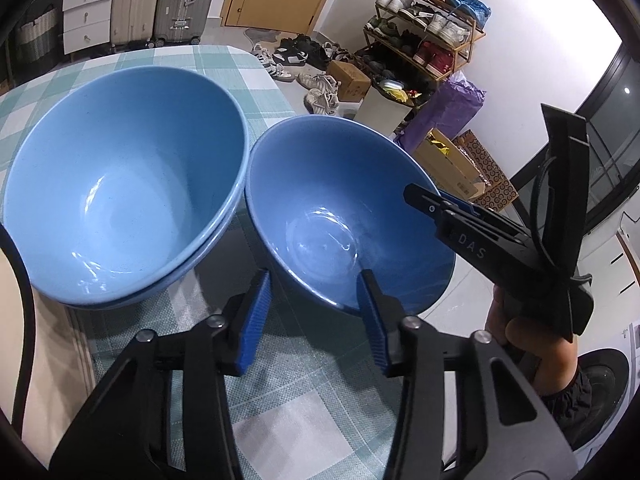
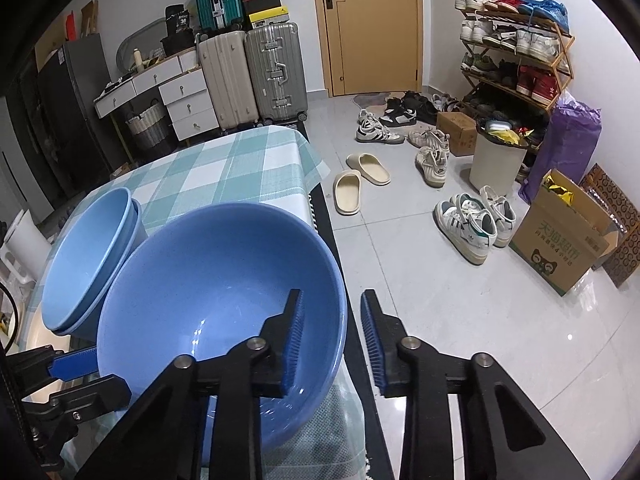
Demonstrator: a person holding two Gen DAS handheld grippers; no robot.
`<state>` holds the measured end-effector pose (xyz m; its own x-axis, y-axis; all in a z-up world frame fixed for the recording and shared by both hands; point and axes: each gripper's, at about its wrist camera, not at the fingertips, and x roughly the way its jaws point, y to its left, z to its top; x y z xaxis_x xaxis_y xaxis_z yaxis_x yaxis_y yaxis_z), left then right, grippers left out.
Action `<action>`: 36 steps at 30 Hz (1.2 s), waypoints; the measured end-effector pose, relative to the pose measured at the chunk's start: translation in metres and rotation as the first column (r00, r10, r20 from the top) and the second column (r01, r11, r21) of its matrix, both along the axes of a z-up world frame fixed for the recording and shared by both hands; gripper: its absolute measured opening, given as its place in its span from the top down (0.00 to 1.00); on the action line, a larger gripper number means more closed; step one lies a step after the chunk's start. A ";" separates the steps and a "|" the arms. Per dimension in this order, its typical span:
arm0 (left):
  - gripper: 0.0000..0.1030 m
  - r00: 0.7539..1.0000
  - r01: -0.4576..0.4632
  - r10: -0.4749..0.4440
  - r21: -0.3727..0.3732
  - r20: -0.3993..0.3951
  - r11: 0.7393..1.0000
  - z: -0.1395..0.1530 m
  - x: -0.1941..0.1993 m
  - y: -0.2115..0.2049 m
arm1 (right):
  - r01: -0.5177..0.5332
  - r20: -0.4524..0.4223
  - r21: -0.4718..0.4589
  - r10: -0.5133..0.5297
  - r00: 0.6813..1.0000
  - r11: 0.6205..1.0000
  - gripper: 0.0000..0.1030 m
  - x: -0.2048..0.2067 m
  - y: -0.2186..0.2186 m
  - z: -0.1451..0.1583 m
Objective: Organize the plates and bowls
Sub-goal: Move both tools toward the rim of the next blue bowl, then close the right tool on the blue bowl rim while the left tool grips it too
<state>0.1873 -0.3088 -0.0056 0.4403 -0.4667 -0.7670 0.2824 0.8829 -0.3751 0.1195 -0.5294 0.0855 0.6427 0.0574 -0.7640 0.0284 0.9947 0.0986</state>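
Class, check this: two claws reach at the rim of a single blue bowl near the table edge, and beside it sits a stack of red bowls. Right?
Not quite. The stack of bowls beside the single bowl is light blue, not red, as the left wrist view shows. The rest holds.

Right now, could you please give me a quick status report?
Left claw and right claw straddle rim of single blue bowl, gaps at pads. Stacked bowls close alongside. Nothing else in the way.
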 end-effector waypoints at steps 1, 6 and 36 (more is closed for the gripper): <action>0.65 1.000 0.003 -0.003 -0.002 0.002 1.000 0.000 -0.001 -0.001 | 0.000 0.000 -0.002 0.000 1.000 1.000 0.77 0.000 0.001 -0.001; 0.70 1.000 0.010 -0.010 0.005 0.016 1.000 0.000 0.000 -0.004 | 0.011 0.006 0.009 -0.011 1.000 1.000 0.88 -0.002 -0.001 0.001; 0.71 0.986 0.065 -0.068 0.028 0.152 0.998 0.054 -0.035 0.010 | 0.059 0.089 -0.035 -0.056 0.994 0.998 0.89 -0.043 0.008 0.052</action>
<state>0.1526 -0.2991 0.0486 0.5220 -0.4822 -0.7036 0.3931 0.8680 -0.3032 0.0763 -0.5214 0.1378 0.7089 -0.0091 -0.7053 0.0782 0.9948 0.0658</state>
